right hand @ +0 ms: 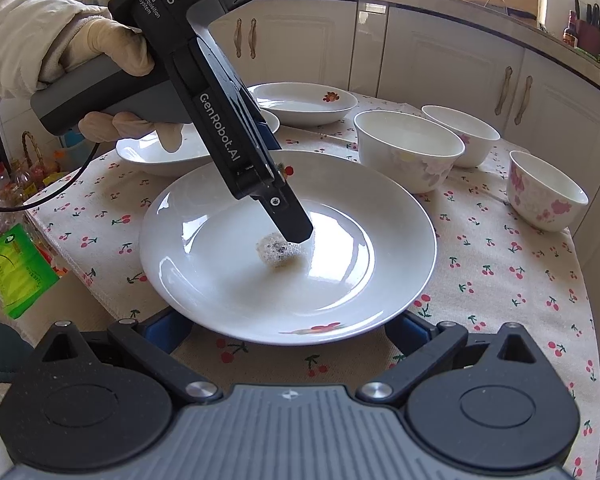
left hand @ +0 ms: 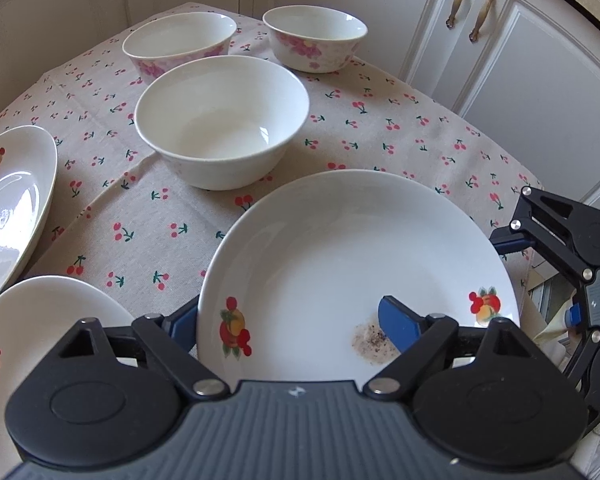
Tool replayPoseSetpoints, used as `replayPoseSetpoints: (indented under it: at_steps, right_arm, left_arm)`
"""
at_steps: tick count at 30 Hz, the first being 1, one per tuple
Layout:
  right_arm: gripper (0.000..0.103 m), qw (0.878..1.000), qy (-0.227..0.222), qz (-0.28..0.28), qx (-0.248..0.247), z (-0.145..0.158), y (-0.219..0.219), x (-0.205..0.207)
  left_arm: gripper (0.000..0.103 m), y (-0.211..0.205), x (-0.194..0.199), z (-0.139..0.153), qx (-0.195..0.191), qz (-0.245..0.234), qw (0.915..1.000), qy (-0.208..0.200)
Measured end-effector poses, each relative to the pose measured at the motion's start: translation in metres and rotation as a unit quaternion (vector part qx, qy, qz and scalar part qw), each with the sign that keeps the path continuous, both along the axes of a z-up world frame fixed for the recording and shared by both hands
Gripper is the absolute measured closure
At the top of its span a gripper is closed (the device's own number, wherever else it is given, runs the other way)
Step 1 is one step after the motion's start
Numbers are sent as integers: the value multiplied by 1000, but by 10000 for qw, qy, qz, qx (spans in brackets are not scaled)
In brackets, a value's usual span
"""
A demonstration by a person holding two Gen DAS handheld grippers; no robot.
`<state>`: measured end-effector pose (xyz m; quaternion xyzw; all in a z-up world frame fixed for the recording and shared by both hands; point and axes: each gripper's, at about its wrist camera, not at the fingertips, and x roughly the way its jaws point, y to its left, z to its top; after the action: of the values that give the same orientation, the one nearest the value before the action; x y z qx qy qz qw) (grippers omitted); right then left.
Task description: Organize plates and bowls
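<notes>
While plate (right hand: 339,240) sits flat on cloth (right hand: 499,272) near table edge, face up w/ crumb patch (right hand: 278,254), L claw (left hand: 288,322) straddles its rim, jaws wide, not gripping. R claw (right hand: 284,330) open at near rim. Bowls (right hand: 407,152) upright behind.

Soiled white plate (right hand: 288,248) beside three upright bowls (right hand: 409,152)

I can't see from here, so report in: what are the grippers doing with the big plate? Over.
Left gripper open, straddling plate rim, one finger inside. Right gripper open at opposite rim. Speckled smudge on plate; white bowl stands clear.
</notes>
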<state>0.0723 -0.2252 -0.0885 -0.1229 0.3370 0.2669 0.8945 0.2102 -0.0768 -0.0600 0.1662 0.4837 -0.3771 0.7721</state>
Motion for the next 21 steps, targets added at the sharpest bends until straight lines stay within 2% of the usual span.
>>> replayPoseSetpoints:
  at_steps: [21]
  right_arm:
    - [0,9999,127,44,-37,-2,-2,3]
  left_arm:
    - [14,3,4,3,-194,14,9995,233]
